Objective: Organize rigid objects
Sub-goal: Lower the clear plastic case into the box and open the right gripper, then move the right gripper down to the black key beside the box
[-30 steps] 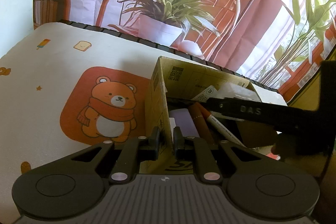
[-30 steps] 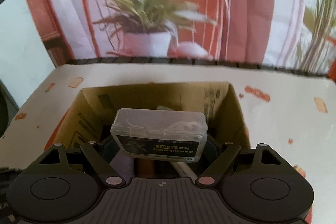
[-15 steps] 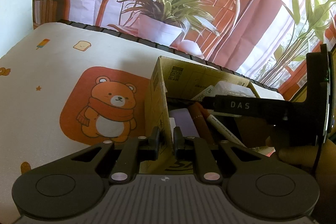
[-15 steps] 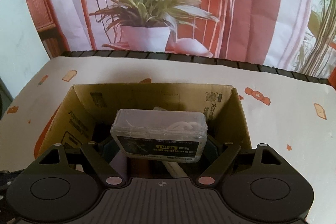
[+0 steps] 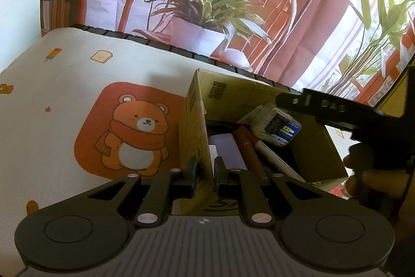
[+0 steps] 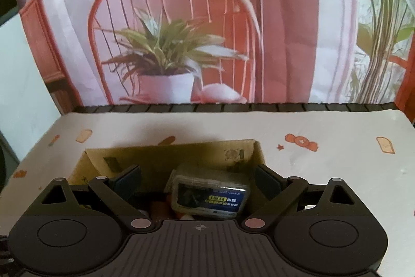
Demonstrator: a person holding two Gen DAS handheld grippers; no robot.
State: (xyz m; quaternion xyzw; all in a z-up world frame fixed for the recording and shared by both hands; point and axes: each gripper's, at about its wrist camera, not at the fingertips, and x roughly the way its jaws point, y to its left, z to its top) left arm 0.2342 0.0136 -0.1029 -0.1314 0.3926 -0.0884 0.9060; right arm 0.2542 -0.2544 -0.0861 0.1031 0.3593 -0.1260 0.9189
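Cardboard box (image 5: pixel 193 121) wall clamped by left gripper (image 5: pixel 205 173), steadying it. Right gripper (image 6: pixel 198 179) jaws opening, pads clear of clear plastic case (image 6: pixel 211 199), which lies inside box atop markers (image 5: pixel 262 151). Drop looks done; table mat (image 5: pixel 64 95) bare of loose items in view.

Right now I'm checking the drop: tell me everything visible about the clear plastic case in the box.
The clear plastic case is a flat, rounded-corner box with a dark label bearing a yellow strip. It lies tilted inside the cardboard box, resting on the items beneath it. The right gripper is opening; its fingers stand clear of it.
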